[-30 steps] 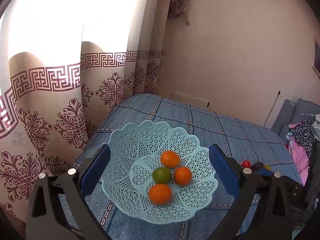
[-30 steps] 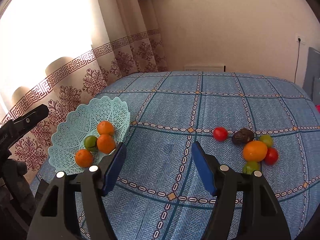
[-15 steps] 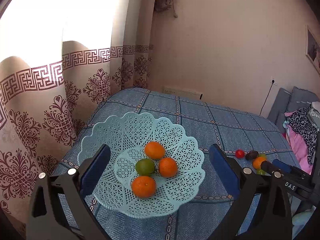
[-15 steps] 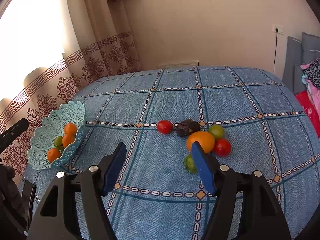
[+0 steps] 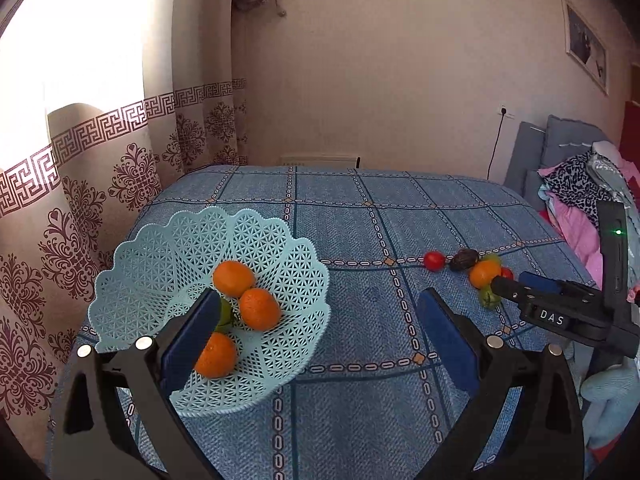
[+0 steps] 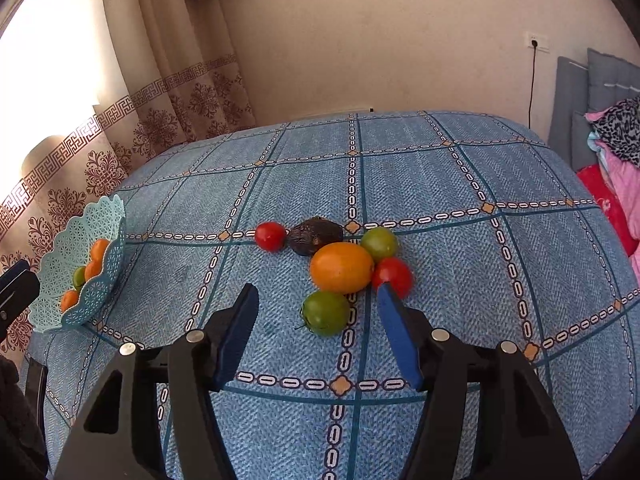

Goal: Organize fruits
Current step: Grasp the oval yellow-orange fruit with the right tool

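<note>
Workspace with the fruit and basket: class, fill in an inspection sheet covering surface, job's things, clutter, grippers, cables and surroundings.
Surface: blue checked tablecloth, flat.
Job's things: lattice basket holding three oranges and a green fruit; loose cluster of large orange fruit, two red tomatoes, two green ones, dark fruit.
Clutter: nothing seen on the cloth.
Grippers: left gripper open, beside the basket; right gripper open, around the near green tomato, not gripping.
Cables: black cord from wall socket.
Surroundings: patterned curtain, piled clothes.
</note>
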Action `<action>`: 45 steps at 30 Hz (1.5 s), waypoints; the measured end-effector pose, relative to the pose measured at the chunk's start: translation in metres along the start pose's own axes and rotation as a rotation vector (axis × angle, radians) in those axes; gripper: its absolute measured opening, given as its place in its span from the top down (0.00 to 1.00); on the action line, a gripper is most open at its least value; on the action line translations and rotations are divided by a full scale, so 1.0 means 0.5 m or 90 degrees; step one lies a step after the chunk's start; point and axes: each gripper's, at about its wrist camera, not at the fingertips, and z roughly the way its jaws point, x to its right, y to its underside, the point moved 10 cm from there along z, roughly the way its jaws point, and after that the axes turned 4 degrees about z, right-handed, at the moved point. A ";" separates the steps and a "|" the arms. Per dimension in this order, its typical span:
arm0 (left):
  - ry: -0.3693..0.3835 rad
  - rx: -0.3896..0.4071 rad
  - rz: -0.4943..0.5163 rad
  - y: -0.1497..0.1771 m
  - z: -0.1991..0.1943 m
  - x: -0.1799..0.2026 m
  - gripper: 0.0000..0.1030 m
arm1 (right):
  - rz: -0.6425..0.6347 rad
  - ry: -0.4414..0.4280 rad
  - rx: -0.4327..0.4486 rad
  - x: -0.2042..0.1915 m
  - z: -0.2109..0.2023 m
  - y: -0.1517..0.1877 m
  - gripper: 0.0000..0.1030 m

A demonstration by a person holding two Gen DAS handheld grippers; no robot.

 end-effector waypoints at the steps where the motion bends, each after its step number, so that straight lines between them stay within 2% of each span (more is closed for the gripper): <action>1: 0.005 -0.001 -0.001 0.001 0.001 0.004 0.03 | -0.001 0.002 -0.003 0.002 0.006 0.001 0.44; 10: 0.009 -0.010 0.001 0.010 0.008 0.014 0.03 | 0.019 0.000 -0.033 0.007 0.061 -0.010 0.49; 24: 0.005 -0.015 0.013 0.013 0.008 0.025 0.03 | -0.002 0.039 -0.023 0.006 0.112 -0.049 0.50; 27: 0.002 -0.014 0.022 0.009 0.005 0.030 0.03 | -0.012 0.051 -0.019 0.011 0.108 -0.046 0.59; 37: 0.028 -0.026 0.039 -0.007 0.018 0.072 0.03 | -0.007 0.025 -0.024 0.035 0.063 -0.029 0.59; 45: 0.054 -0.058 0.047 0.009 0.053 0.118 0.03 | -0.009 -0.025 -0.033 0.051 -0.005 0.005 0.59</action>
